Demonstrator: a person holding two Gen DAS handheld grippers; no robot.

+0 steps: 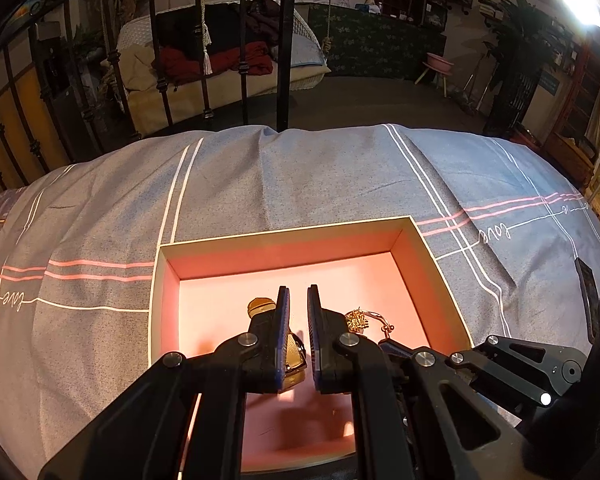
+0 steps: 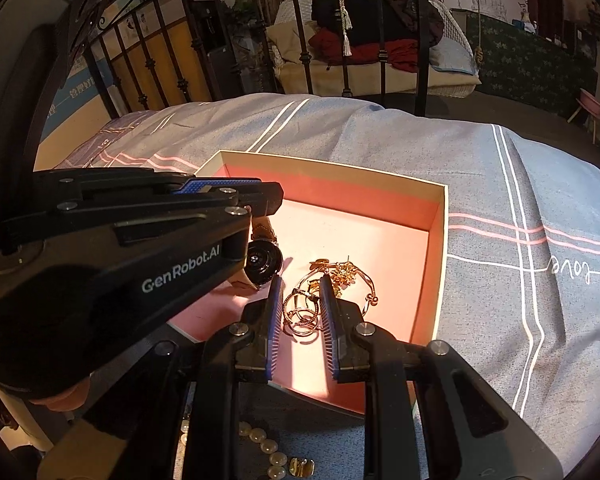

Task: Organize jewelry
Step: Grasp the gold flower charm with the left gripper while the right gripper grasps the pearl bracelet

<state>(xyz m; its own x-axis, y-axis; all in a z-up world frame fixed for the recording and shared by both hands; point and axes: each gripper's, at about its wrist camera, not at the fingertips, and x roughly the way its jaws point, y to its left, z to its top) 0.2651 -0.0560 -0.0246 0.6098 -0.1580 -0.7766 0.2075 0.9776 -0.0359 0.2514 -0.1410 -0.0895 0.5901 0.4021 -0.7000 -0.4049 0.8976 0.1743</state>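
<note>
On the bed (image 1: 300, 184), over a gray woven cover (image 2: 500, 184) crossed with thin white and pink stripes, sits a shallow square cardboard box (image 1: 288, 229) with cream outer walls and a smooth matte pink lining.

Both grippers reach down into the box. The left gripper (image 1: 298, 300) has black angular linkage arms with round metal pivot pins and blue ribbed pads; its jaws stand a narrow gap apart, and a watch (image 2: 265, 258) with a round dark glossy face and a golden strap lies just under them on the box floor. Whether the pads actually pinch the watch cannot be told. From the right wrist view that gripper's body carries white "GenRobot.AI" lettering.

The right gripper (image 2: 300, 284) is parted, its blue ridged pads flanking a tangle of gold jewelry (image 2: 328, 292): thin looping rings, a twisted bangle and a small flower-shaped piece, all shiny metal, resting on the pink floor near the right wall of the box. The pads do not visibly press on it.

Outside the box, near its front edge, a string of round, pale pearls (image 2: 266, 446) lies on the cover beside a small rectangular gold piece (image 2: 302, 467).

Beyond the bed stands a black wrought-iron bedframe (image 1: 284, 40) with slim vertical bars.
</note>
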